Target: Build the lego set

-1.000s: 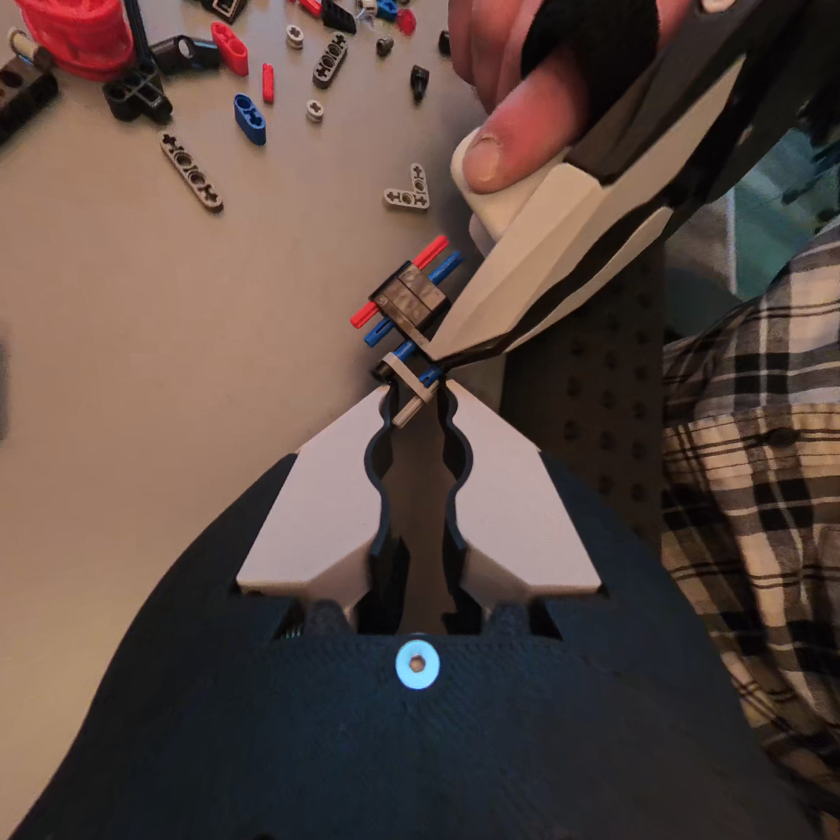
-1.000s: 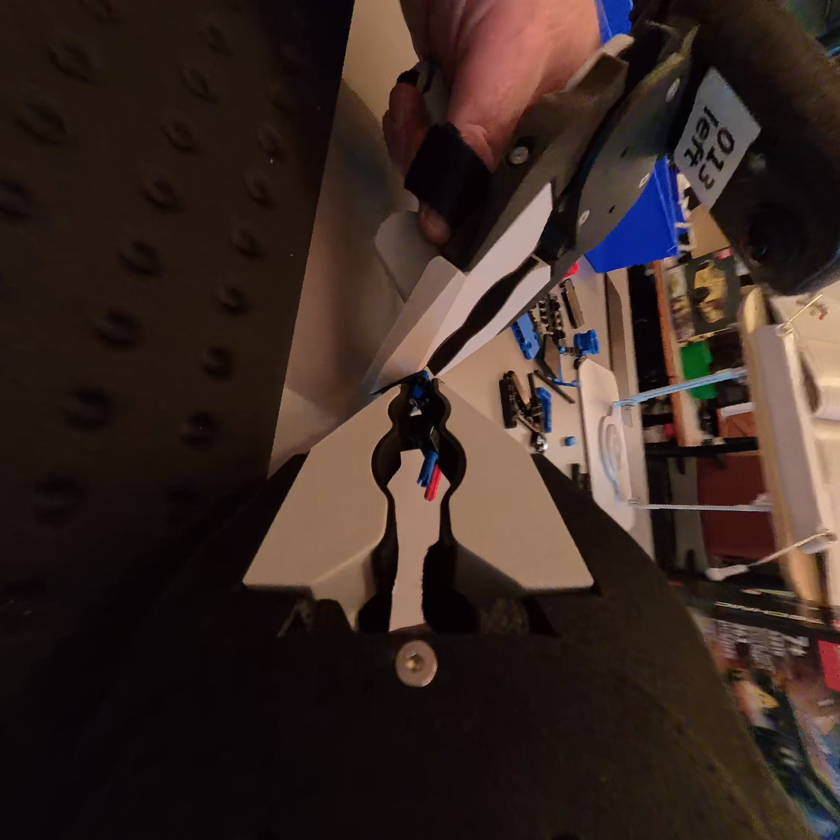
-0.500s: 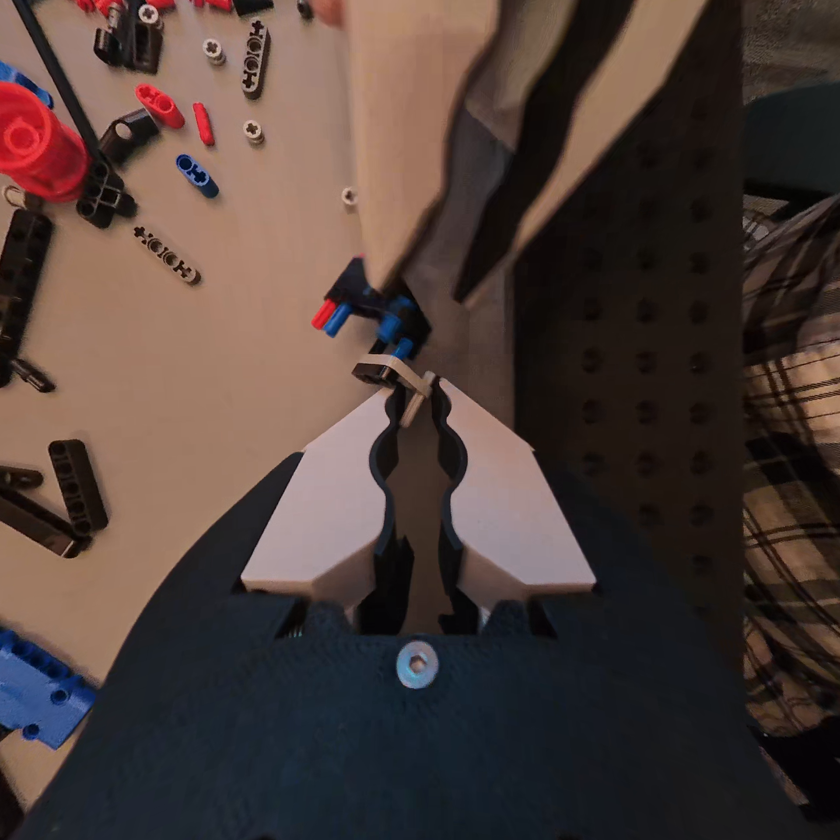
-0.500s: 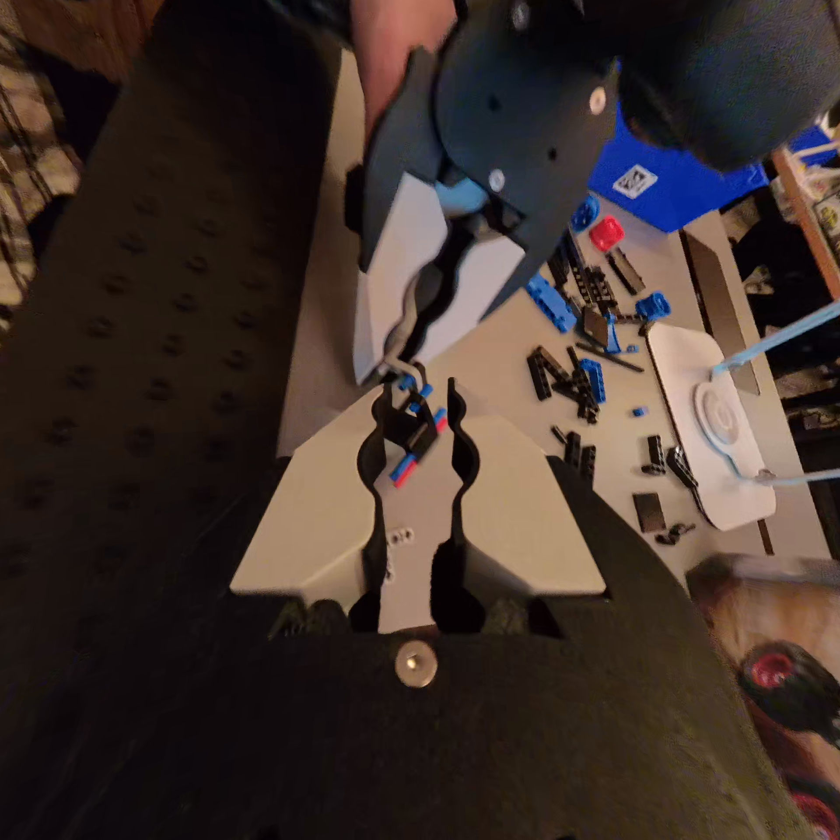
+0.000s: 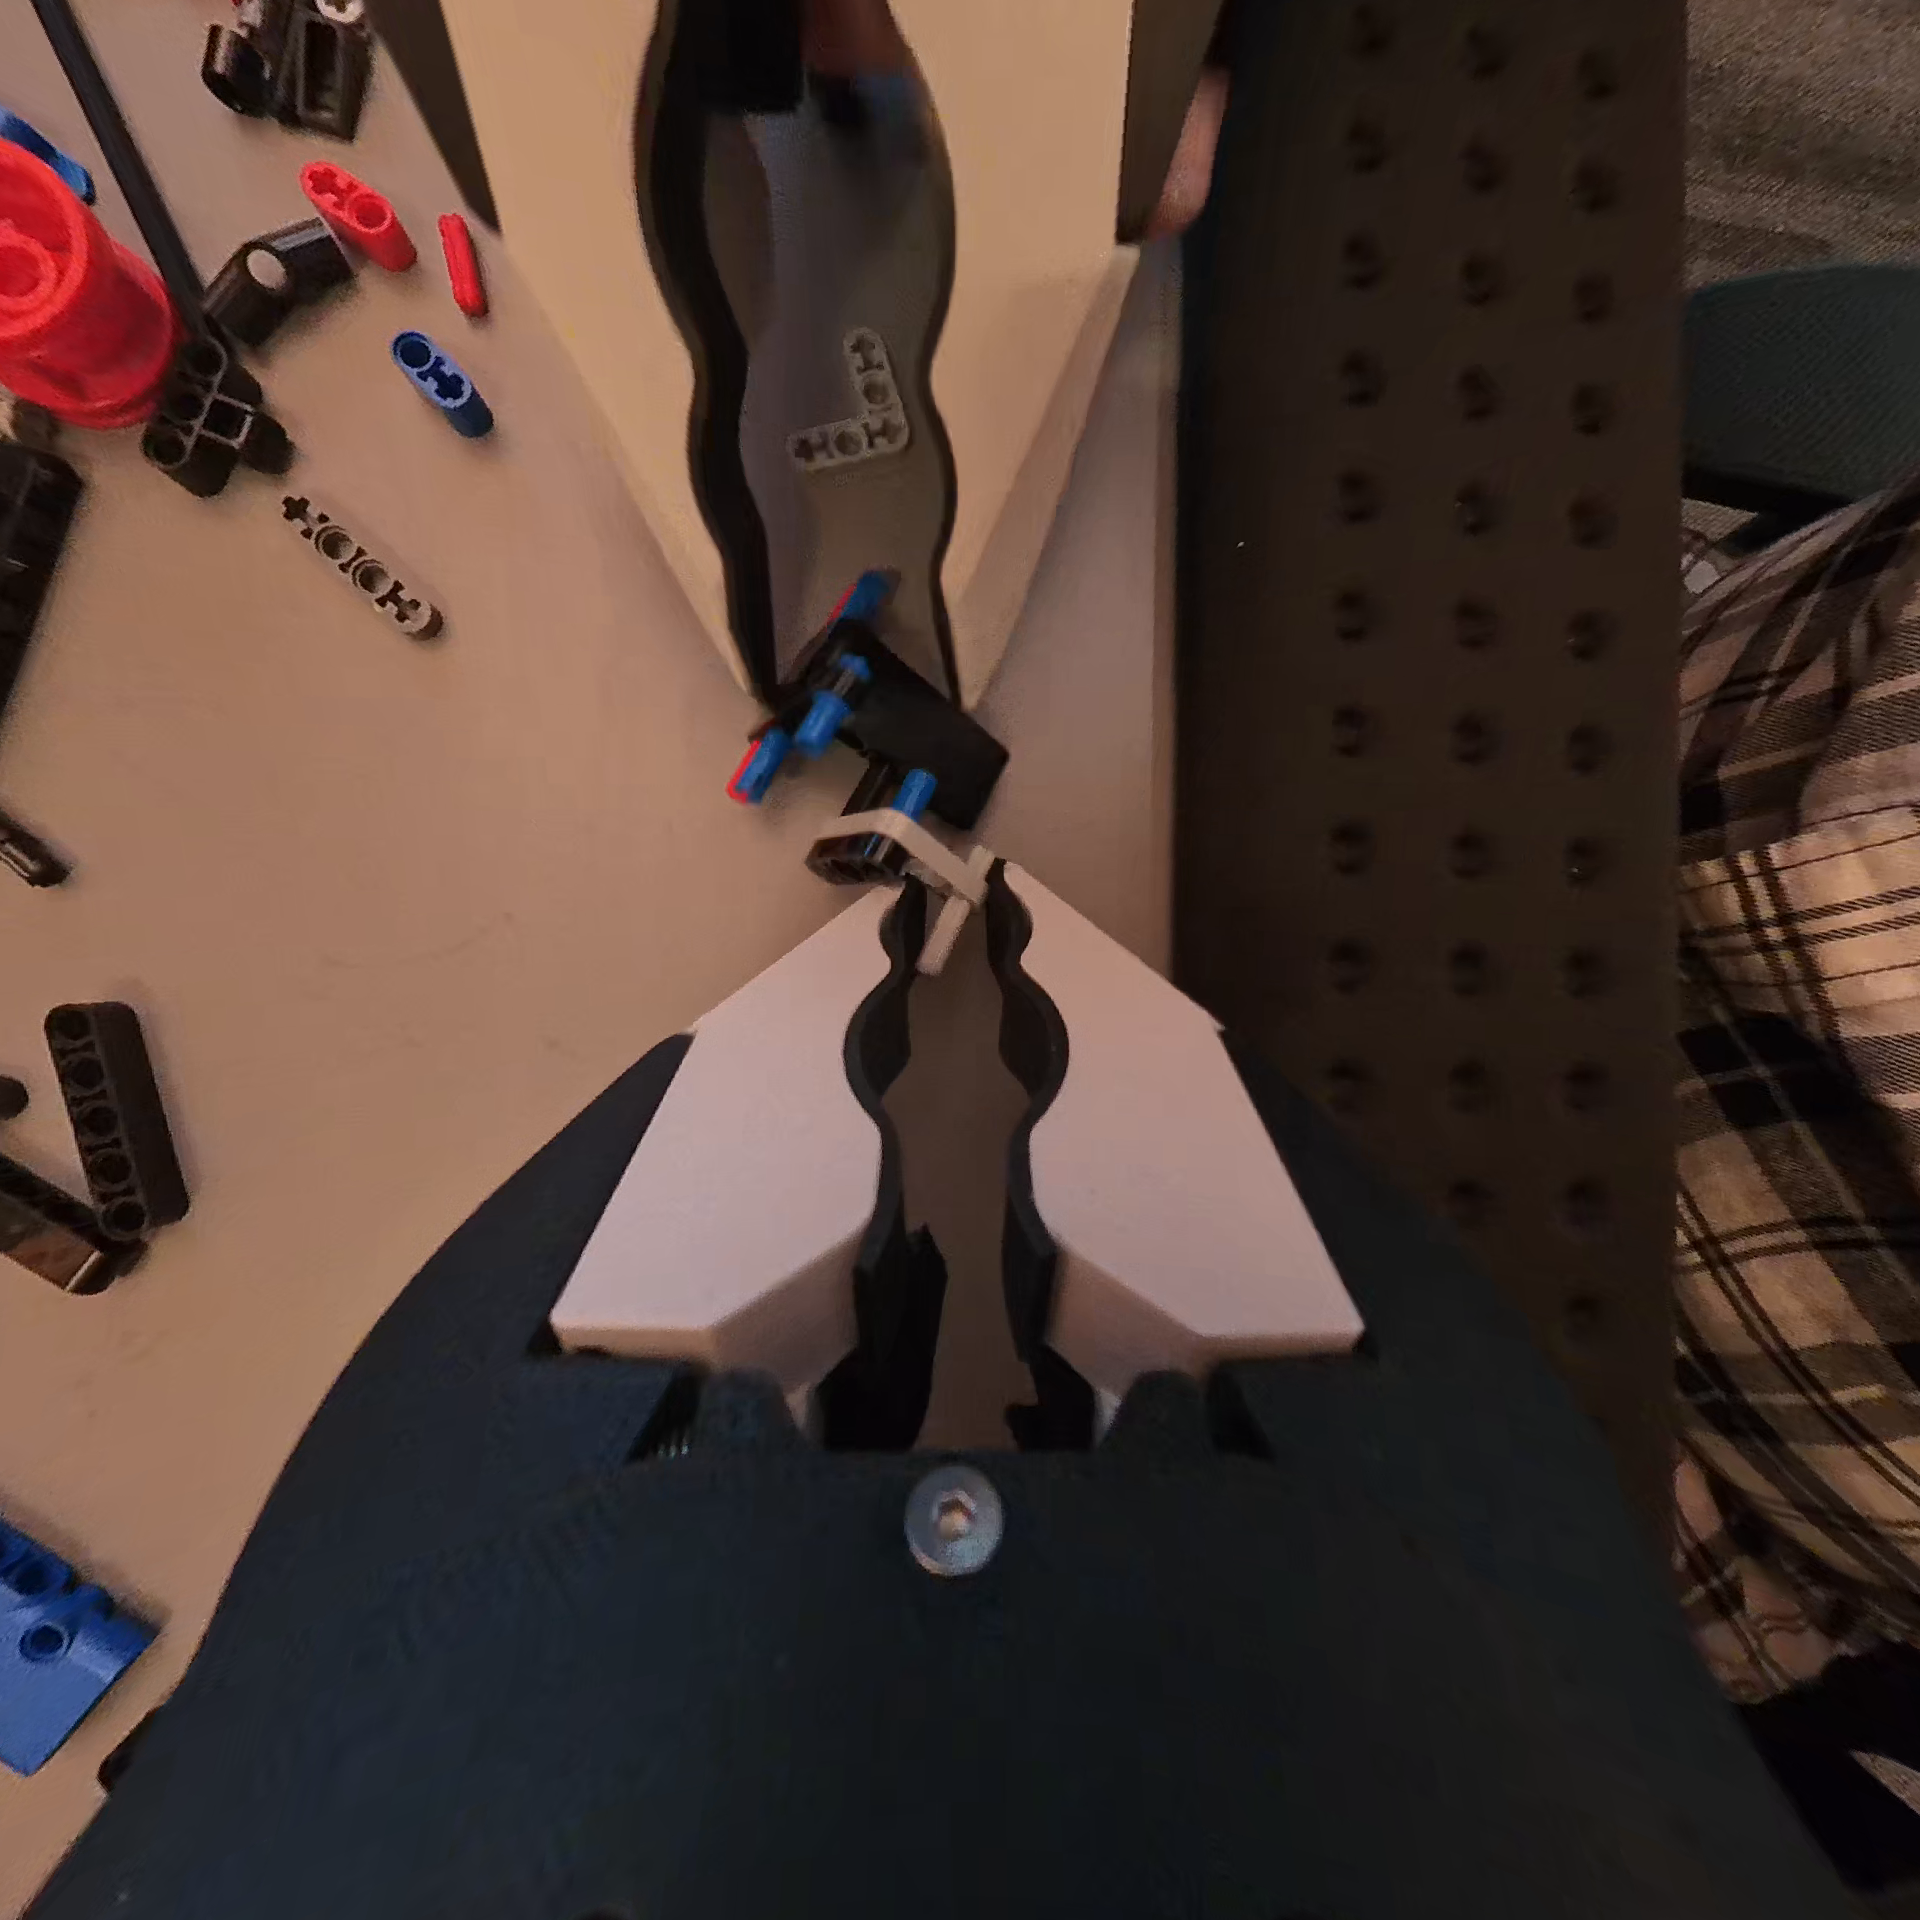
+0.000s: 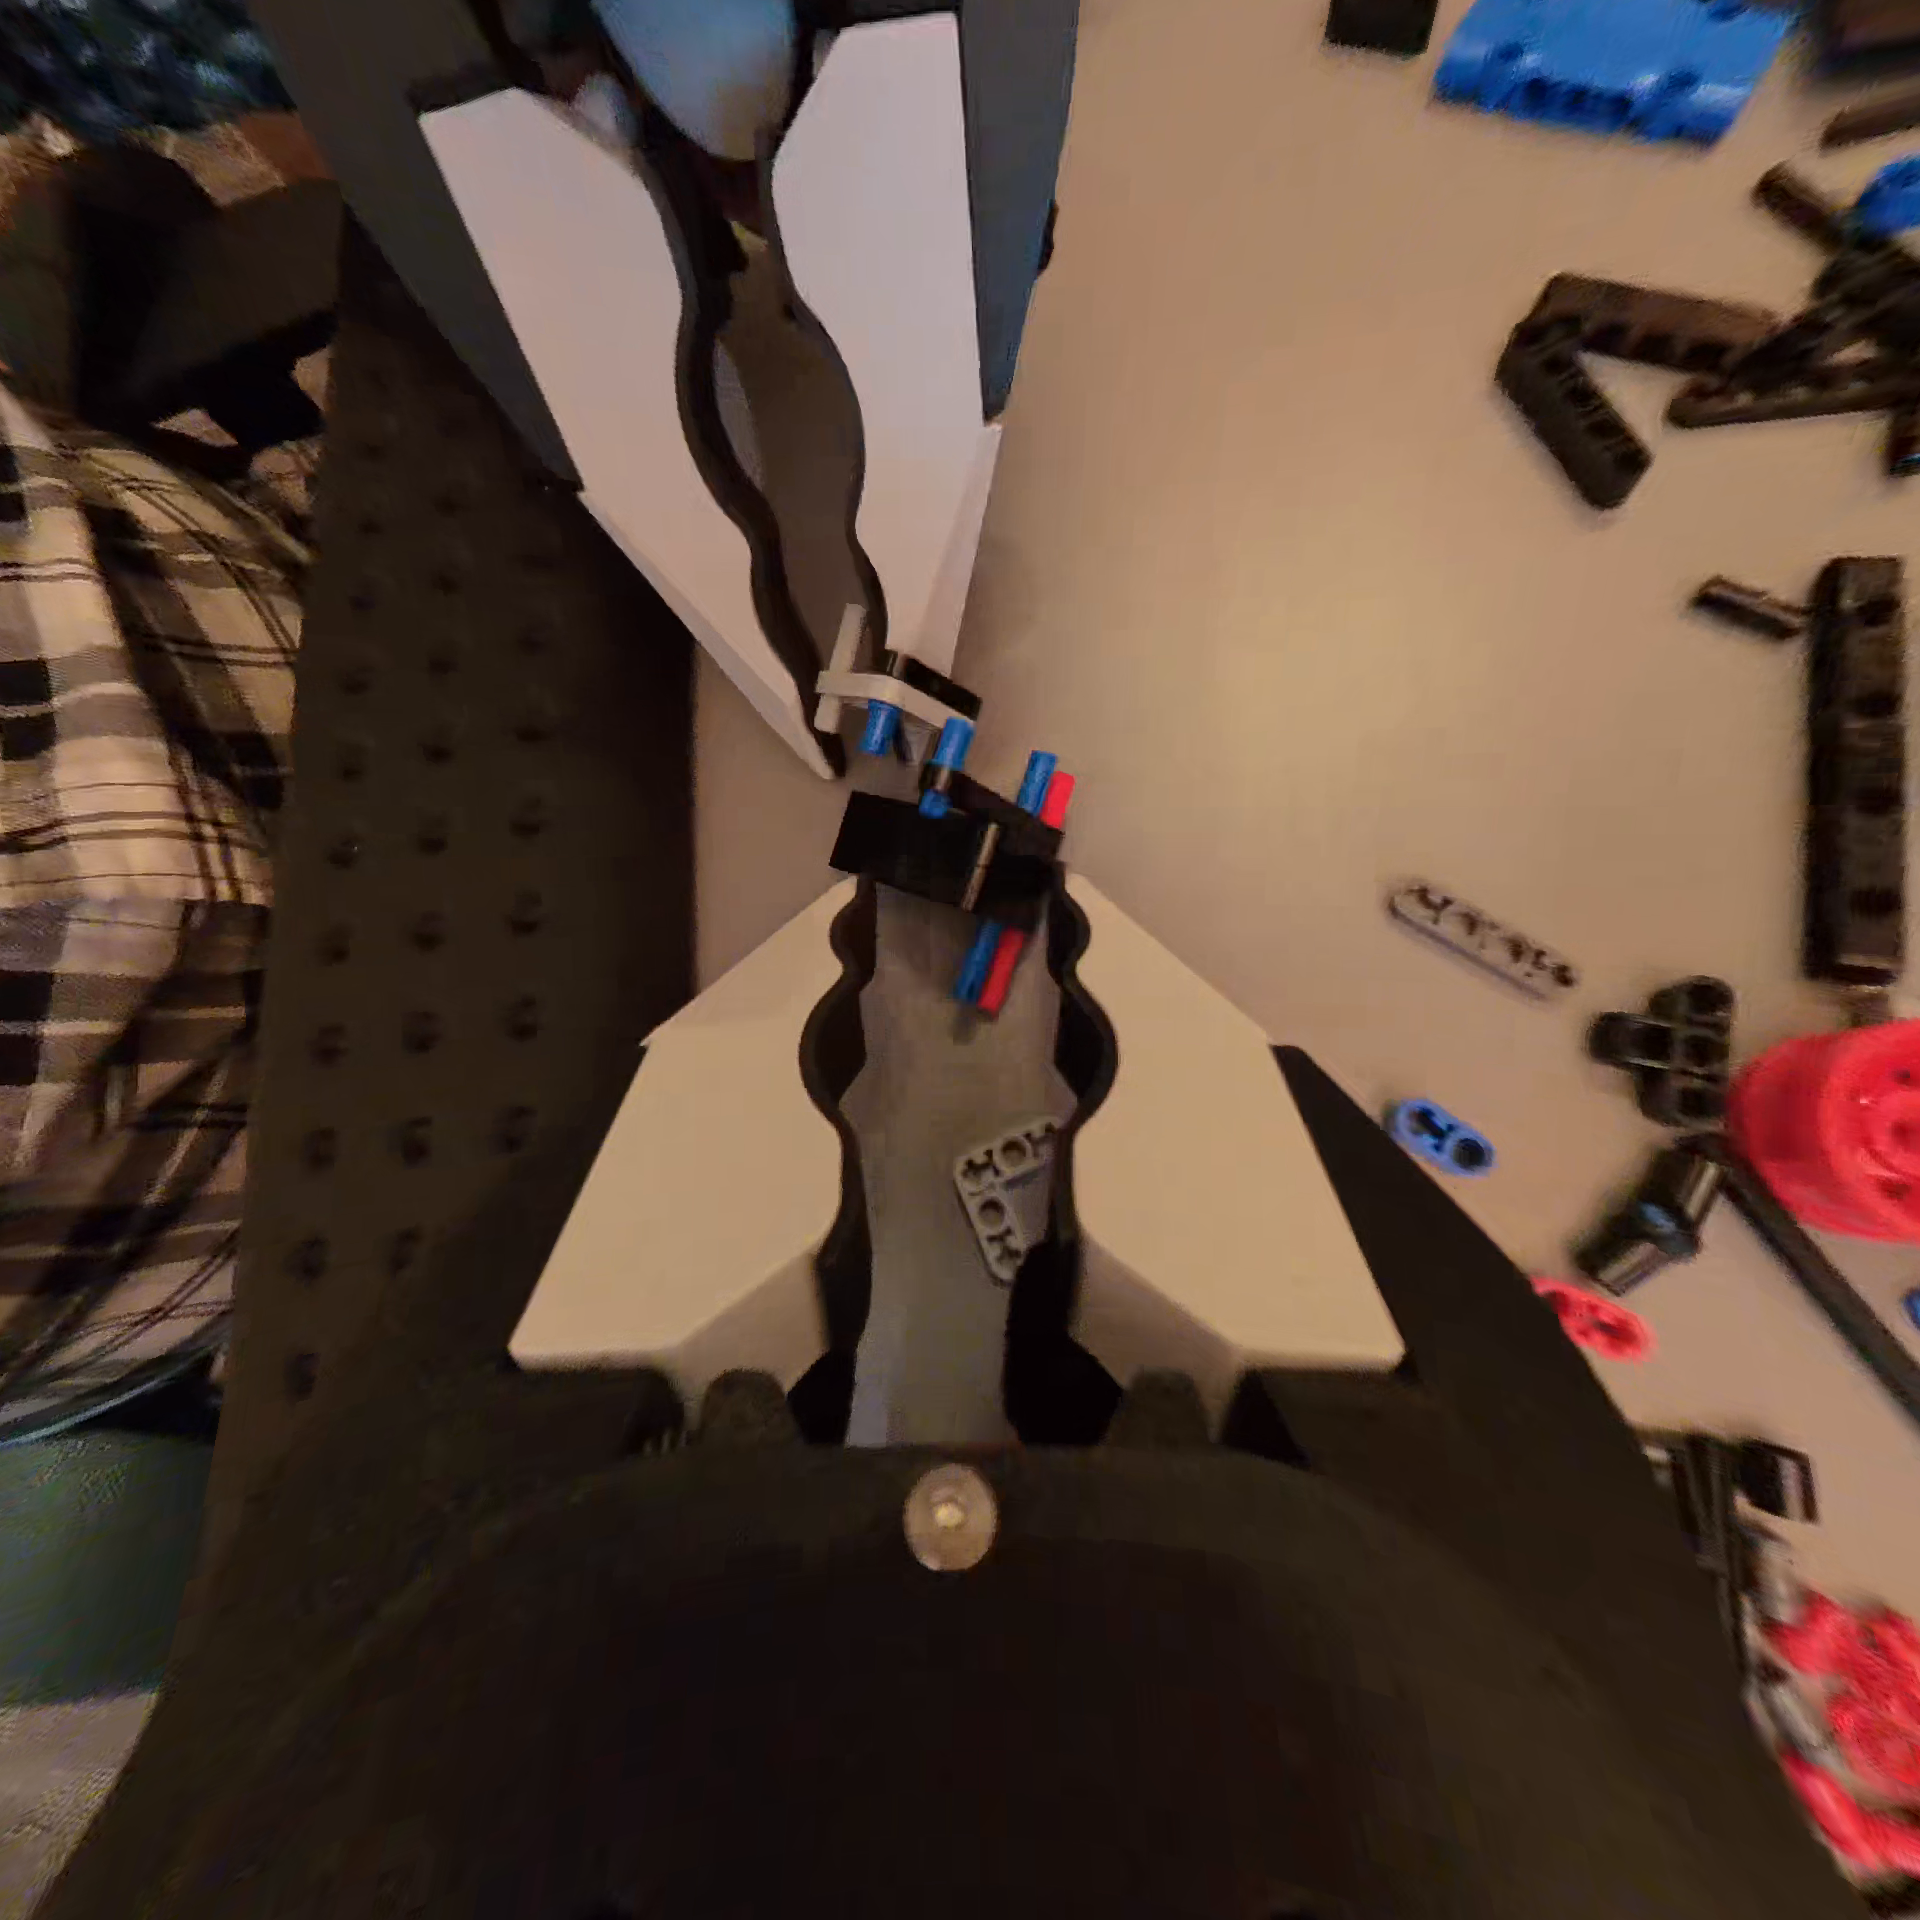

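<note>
My left gripper (image 5: 951, 883) is shut on a light grey angled liftarm (image 5: 940, 883) that carries a blue pin and a black pin. My right gripper (image 5: 862, 686) comes in from the top of the left wrist view and faces it tip to tip. It is shut on a black block assembly (image 5: 914, 732) with blue and red pins. In the right wrist view the right gripper (image 6: 956, 883) holds the black assembly (image 6: 940, 847), and the left gripper (image 6: 862, 727) holds the grey liftarm (image 6: 847, 675) just beyond it. The two parts are very close; I cannot tell if they touch.
Both grippers hover over a beige table (image 5: 468, 883). A grey L-shaped liftarm (image 5: 852, 416) lies under them. To the left lie a red wheel (image 5: 62, 312), a blue connector (image 5: 442, 382), a thin grey liftarm (image 5: 364, 566), black beams (image 5: 114, 1122) and a blue brick (image 5: 52, 1652). A black perforated board (image 5: 1423, 727) and a plaid sleeve (image 5: 1808, 1039) are on the right. Both grippers' tips are close together, under 4 cm apart. About 7 centimetres separates my right fingertips from the blue connector (image 5: 442, 382). My right wrist view (image 6: 1438, 1119) looks at it from another angle.
The right gripper has swung round from the side to face the left gripper head on, with the black assembly in it. The grey liftarm has stayed in the left gripper.
</note>
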`<state>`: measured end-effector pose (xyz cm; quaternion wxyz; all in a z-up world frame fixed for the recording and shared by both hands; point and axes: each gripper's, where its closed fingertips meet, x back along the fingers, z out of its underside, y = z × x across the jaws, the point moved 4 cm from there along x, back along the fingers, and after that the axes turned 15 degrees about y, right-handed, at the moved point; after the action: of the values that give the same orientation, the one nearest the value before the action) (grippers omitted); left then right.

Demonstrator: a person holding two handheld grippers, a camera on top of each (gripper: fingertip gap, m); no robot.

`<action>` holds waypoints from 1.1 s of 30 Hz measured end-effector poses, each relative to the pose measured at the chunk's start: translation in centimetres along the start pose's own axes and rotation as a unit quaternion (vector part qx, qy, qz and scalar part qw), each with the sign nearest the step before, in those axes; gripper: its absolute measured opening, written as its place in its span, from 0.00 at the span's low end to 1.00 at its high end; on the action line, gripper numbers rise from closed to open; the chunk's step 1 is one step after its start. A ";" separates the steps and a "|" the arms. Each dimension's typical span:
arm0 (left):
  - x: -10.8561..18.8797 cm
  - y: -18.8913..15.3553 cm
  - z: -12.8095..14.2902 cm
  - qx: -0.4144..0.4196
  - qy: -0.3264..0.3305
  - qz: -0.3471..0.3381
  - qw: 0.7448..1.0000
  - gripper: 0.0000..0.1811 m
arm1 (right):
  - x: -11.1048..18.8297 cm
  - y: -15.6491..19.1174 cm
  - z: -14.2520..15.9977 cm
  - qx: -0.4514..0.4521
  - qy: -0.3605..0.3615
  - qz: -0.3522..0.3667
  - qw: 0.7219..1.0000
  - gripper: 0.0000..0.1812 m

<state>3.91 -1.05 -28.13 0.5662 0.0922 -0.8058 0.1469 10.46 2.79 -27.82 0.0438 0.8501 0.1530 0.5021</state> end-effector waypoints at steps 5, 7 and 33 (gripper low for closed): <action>0.1 0.1 0.2 0.015 -0.013 0.008 1.000 0.05 | 0.0 -0.1 -0.3 0.026 -0.006 0.054 0.998 0.12; 0.1 0.0 0.3 0.023 -0.019 0.020 0.999 0.05 | 0.2 0.0 -0.4 0.046 0.000 0.089 0.995 0.09; 0.1 -0.6 0.7 0.067 -0.054 0.088 0.992 0.05 | 1.3 1.6 -0.9 0.063 -0.073 0.115 0.989 0.07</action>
<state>3.47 -1.84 -28.21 0.4997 0.0666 -0.8284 0.2443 10.58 1.62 -25.92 -0.0571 0.8973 0.0820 0.4299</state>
